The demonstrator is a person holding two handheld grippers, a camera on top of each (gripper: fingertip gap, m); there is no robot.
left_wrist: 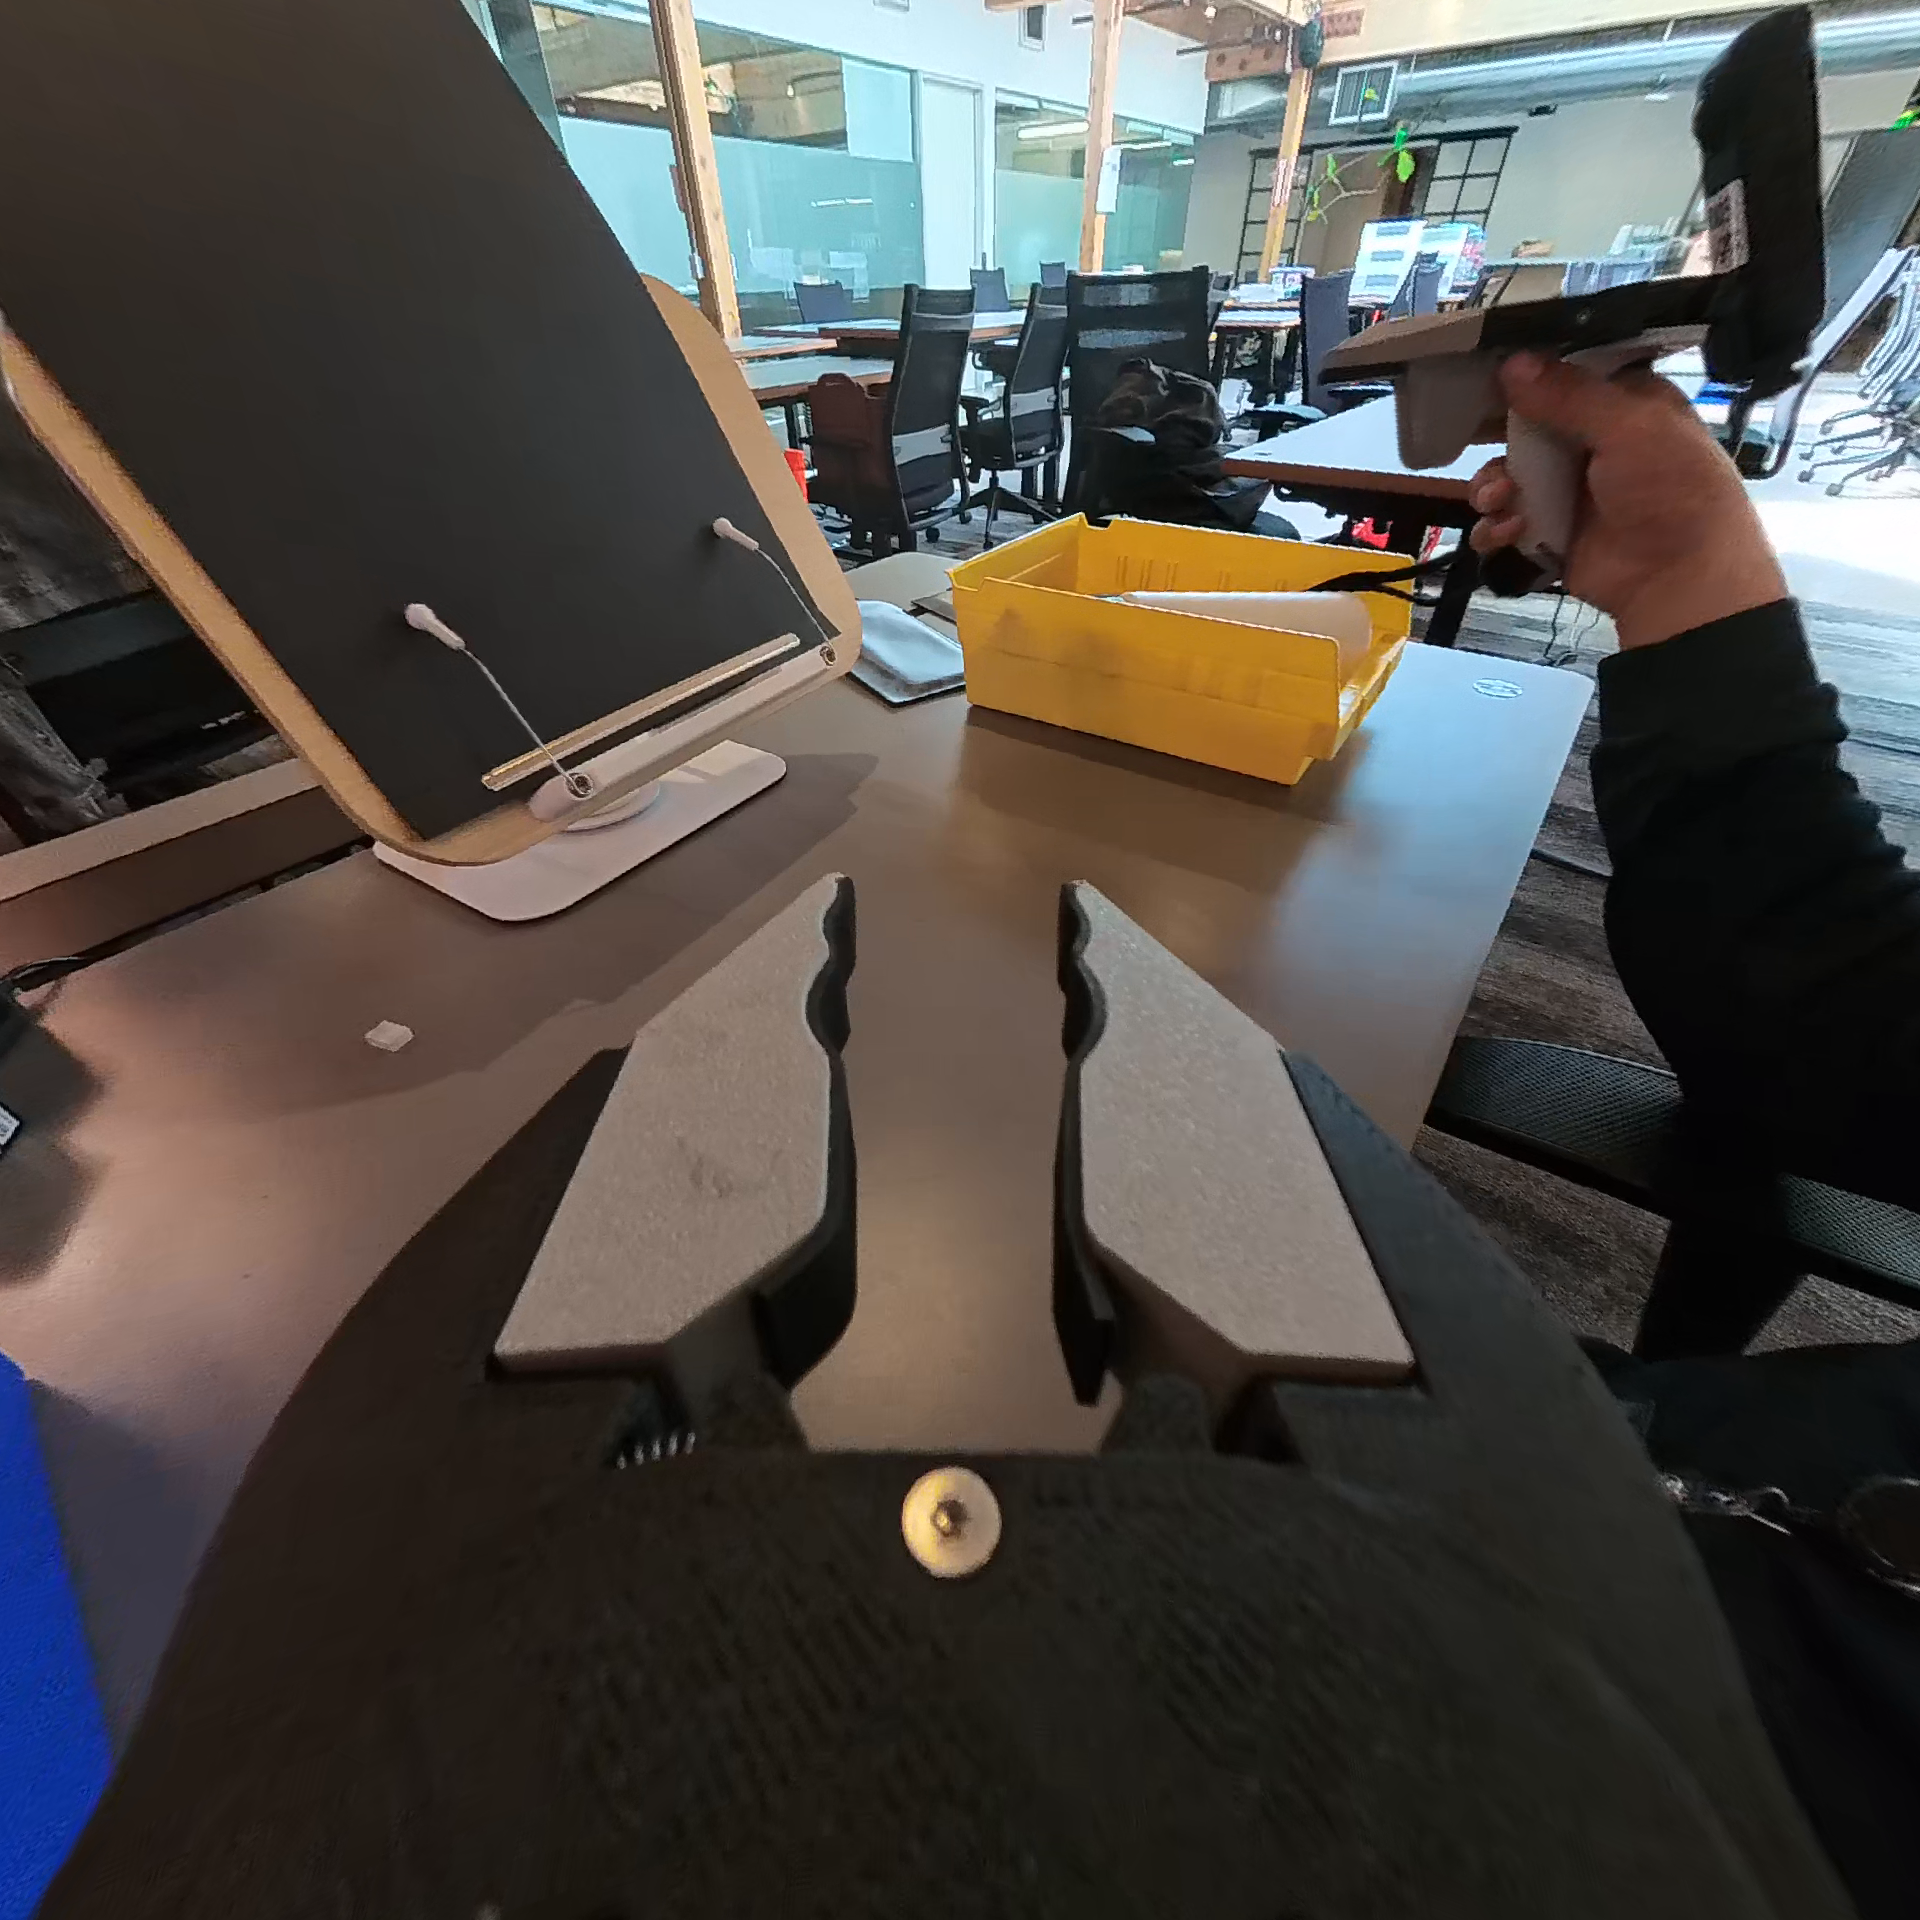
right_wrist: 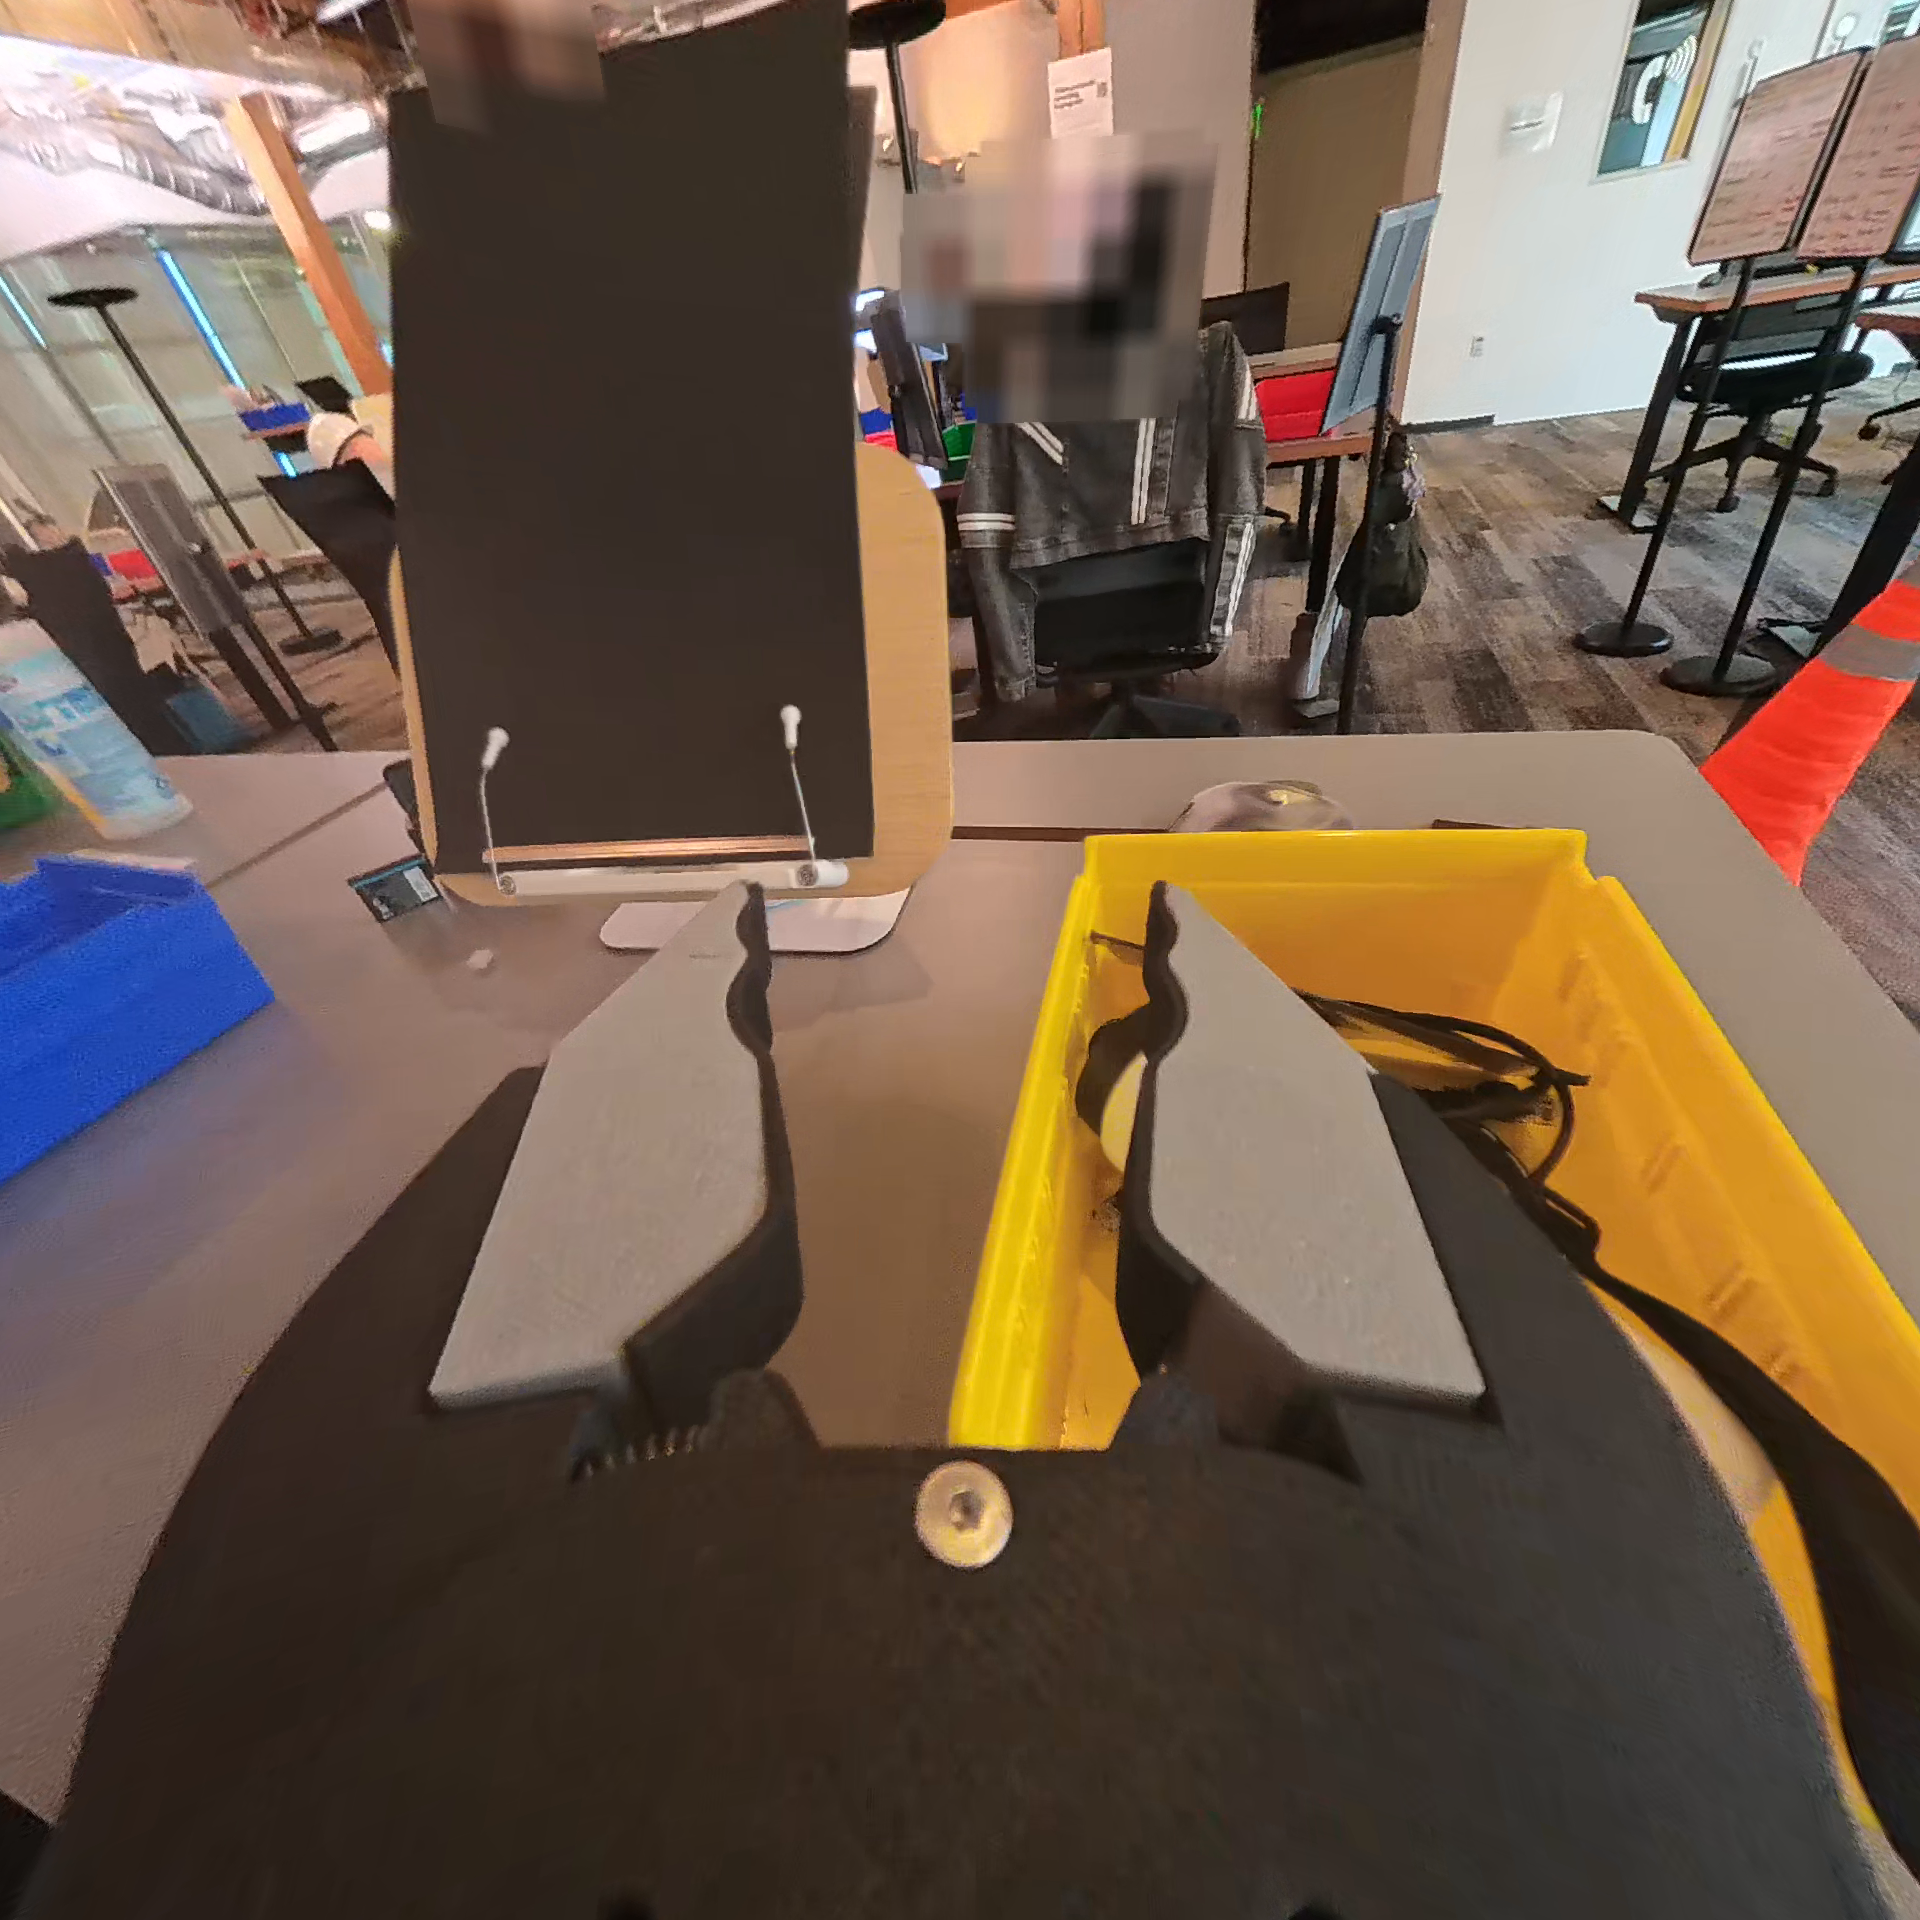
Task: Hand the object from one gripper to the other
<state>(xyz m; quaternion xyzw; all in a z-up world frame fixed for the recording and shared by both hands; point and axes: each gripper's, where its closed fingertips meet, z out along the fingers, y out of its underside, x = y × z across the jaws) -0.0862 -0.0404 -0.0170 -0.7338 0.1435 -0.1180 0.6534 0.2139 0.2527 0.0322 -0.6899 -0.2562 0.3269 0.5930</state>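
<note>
A yellow bin point(left_wrist: 1143, 665) stands on the brown table at the far right. In it lies a white cone-shaped object point(left_wrist: 1247, 613) with a black cord. My left gripper point(left_wrist: 956, 894) is open and empty, low over the middle of the table. My right gripper point(left_wrist: 1340, 366), held by a hand, hovers above the bin. In the right wrist view the right gripper point(right_wrist: 954, 899) is open and empty, straddling the left wall of the bin point(right_wrist: 1662, 1091). The pale object point(right_wrist: 1122, 1122) and its black cord point(right_wrist: 1455, 1049) are partly hidden behind the right finger.
A book stand with a black board point(left_wrist: 416, 416) stands at the left back of the table, also seen in the right wrist view point(right_wrist: 623, 468). A blue bin point(right_wrist: 114, 987) and a wipes tub point(right_wrist: 73, 727) are at the left. A grey pad point(left_wrist: 904, 649) lies beside the yellow bin. My hands' fingertips stand some 45 centimetres from each other. The pale object point(right_wrist: 1122, 1122) lies some 15 centimetres from my right tips, 45 centimetres from my left tips.
</note>
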